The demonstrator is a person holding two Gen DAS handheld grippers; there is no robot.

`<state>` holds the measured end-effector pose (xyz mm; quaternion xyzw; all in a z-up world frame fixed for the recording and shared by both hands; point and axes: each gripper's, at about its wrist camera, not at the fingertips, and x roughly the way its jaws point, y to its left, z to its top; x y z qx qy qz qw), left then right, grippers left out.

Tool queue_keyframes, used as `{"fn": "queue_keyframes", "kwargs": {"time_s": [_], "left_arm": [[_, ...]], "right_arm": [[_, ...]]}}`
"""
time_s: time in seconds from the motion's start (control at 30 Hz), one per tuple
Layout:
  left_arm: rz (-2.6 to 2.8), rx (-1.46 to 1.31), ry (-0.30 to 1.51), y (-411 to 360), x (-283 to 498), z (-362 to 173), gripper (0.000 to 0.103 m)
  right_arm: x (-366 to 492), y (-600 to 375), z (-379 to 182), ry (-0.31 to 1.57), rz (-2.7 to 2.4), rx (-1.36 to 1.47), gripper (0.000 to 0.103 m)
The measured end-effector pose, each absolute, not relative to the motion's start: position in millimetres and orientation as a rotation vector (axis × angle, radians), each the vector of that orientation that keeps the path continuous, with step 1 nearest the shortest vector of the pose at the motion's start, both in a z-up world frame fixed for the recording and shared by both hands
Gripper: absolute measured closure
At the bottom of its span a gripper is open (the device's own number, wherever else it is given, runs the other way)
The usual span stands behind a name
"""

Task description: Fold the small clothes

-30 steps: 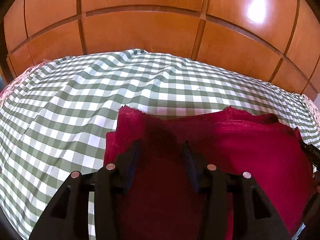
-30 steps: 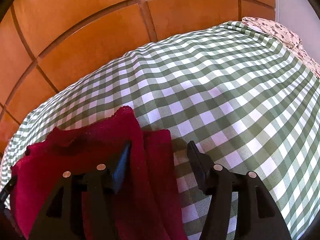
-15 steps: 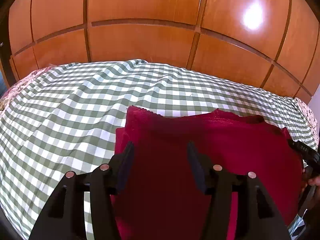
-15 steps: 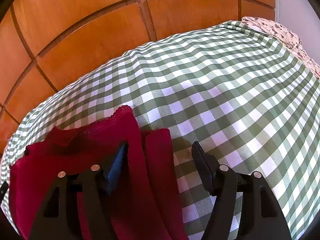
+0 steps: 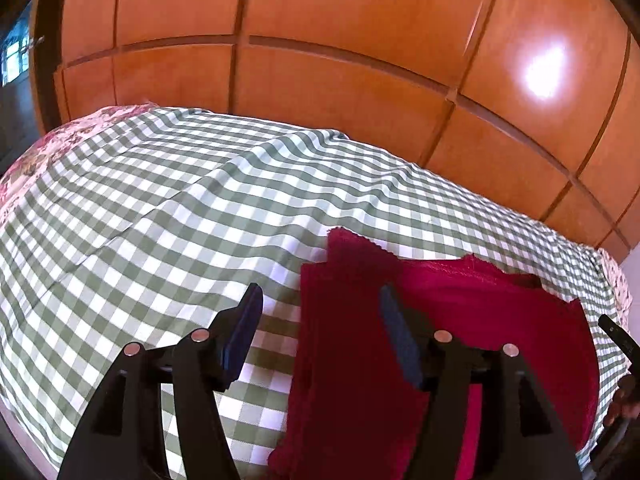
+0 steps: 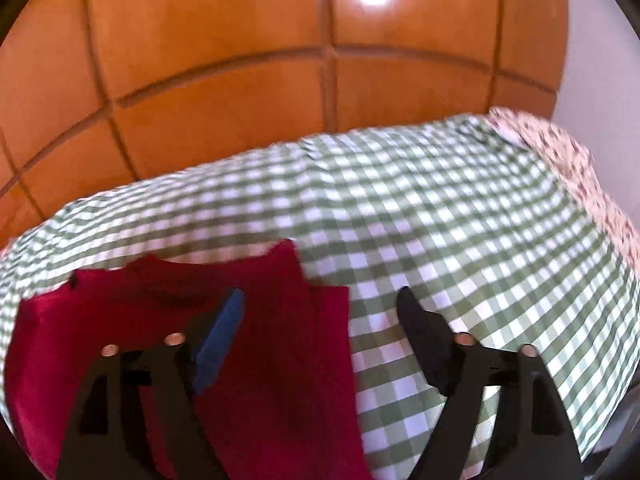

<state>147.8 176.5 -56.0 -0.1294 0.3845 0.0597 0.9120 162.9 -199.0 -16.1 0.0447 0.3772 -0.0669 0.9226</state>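
Note:
A dark red garment (image 5: 480,320) lies folded flat on the green-and-white checked cloth (image 5: 160,220). My left gripper (image 5: 320,300) is open and empty above the garment's left edge. In the right wrist view the red garment (image 6: 280,340) lies at the lower left. My right gripper (image 6: 320,300) is open and empty above the garment's right edge. The right gripper's tip (image 5: 618,334) shows at the far right of the left wrist view.
A wooden panelled wall (image 5: 360,60) stands behind the cloth-covered surface. A floral fabric (image 6: 580,168) shows at the far right edge and also shows at the far left (image 5: 60,136). The checked cloth (image 6: 480,220) spreads to the right.
Both grippers have lifted and pulled back from the garment. The left has shifted left to straddle its left edge. The right has opened wider and the view has tilted up.

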Motion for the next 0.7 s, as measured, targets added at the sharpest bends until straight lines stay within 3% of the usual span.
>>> {"fn": "queue_keyframes", "kwargs": {"time_s": [0.13,0.4,0.47,0.57,0.7], "left_arm": [[0.076,-0.210,0.787,162.9,138.2,-61.4,0.043],[0.047,-0.167,0.883,148.5,147.5,-92.5,0.042],[0.058,-0.210,0.942,157.5,154.8,-111.5,0.035],[0.043,-0.333,0.946,173.6,155.7,-120.7,0.031],[0.069,-0.299,0.936,168.1,150.9,-113.0,0.031]], "right_arm": [[159.6,-164.8,-5.1,0.778,0.042,0.042,0.050],[205.1,-63.8,-48.1,0.961,0.329,-0.042,0.051],[223.5,-54.9,-65.6,0.984,0.252,-0.052,0.051],[234.9,-51.8,-71.3,0.973,0.217,-0.034,0.051],[230.8,-52.0,-65.6,0.970,0.213,-0.051,0.050]]}}
